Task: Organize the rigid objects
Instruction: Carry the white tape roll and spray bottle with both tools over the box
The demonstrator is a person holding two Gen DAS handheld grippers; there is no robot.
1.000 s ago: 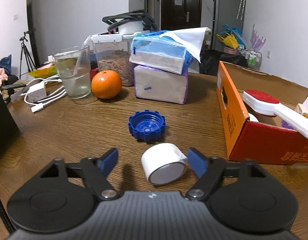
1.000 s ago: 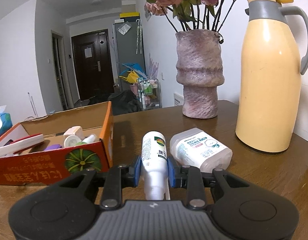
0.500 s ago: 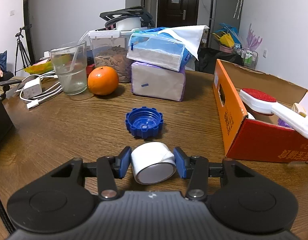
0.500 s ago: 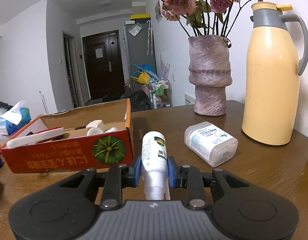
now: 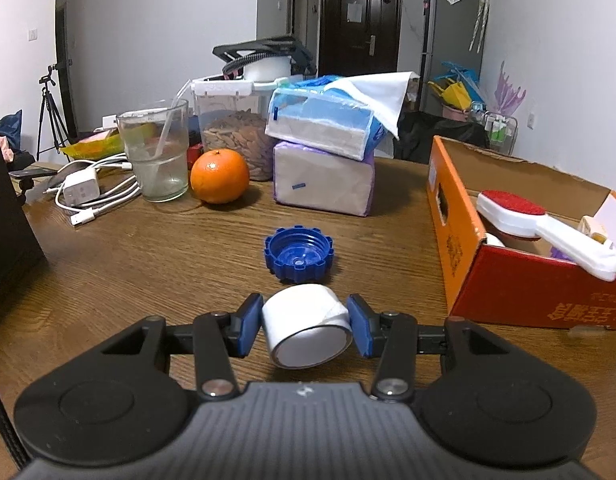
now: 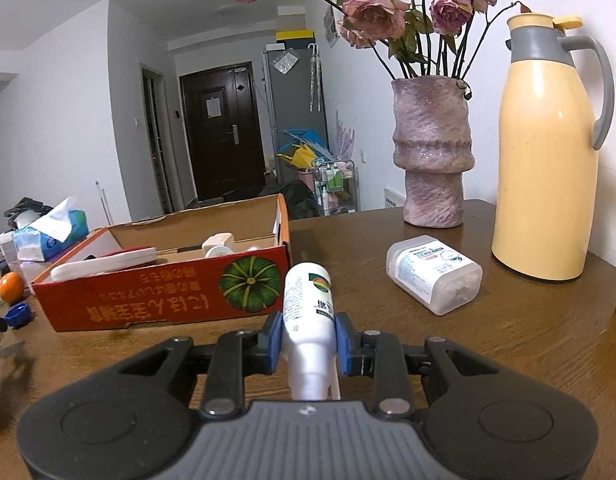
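Note:
My left gripper [image 5: 306, 330] is shut on a white tape roll [image 5: 308, 330] and holds it just above the wooden table. A blue bottle cap [image 5: 299, 254] lies just beyond it. The orange cardboard box [image 5: 459, 236] stands to the right, with a white and red brush [image 5: 539, 226] inside. My right gripper [image 6: 308, 338] is shut on a white spray bottle [image 6: 308, 304], lifted above the table. The same box [image 6: 168, 292] is ahead to the left. A clear plastic container [image 6: 433, 274] lies on its side to the right.
An orange [image 5: 219, 176], a glass of water [image 5: 156, 148], a white charger and cables [image 5: 82, 190], stacked tissue packs [image 5: 323, 160] and a food jar [image 5: 232, 136] stand at the back. A flower vase [image 6: 431, 160] and a yellow thermos [image 6: 547, 160] stand at the right.
My left gripper closed on the tape roll and raised it slightly. My right gripper lifted the spray bottle and swung left towards the box.

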